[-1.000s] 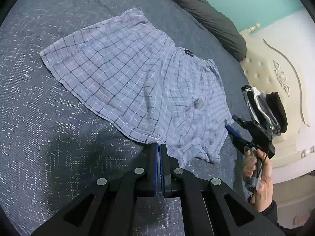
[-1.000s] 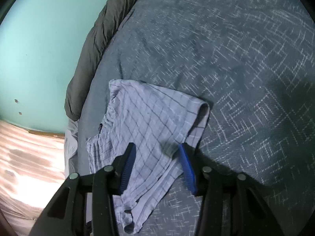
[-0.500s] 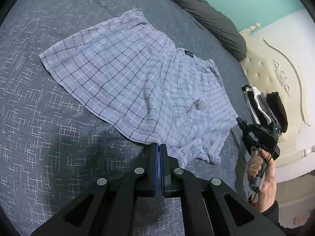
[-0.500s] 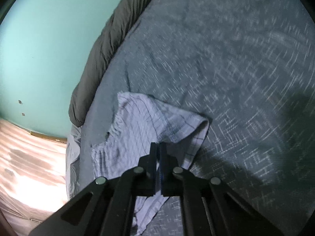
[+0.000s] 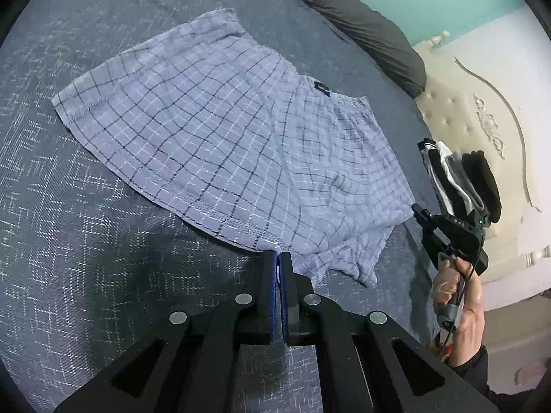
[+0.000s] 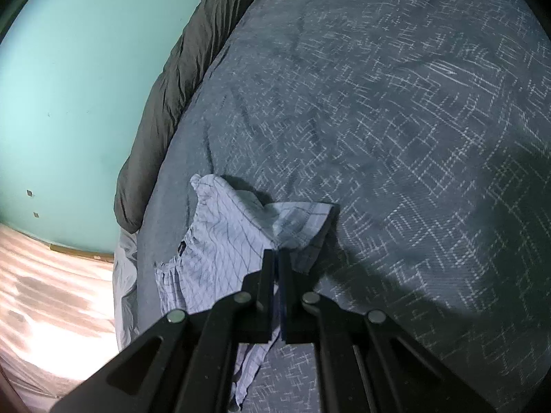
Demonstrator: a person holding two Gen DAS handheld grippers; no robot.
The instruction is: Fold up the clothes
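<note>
Both views are dim and bluish, with strong fisheye bending and black corners at the edges. Ahead and to the right of the right gripper (image 6: 277, 254), a broad dark shadow lies on the bedspread (image 6: 396, 103), whose weave smears with blur toward the far rim. Left of it, the floor (image 6: 44, 275) glares washed-out pink-white.

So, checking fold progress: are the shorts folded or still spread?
Spread: the plaid boxer shorts lie mostly flat on the bedspread, both legs showing.
</note>
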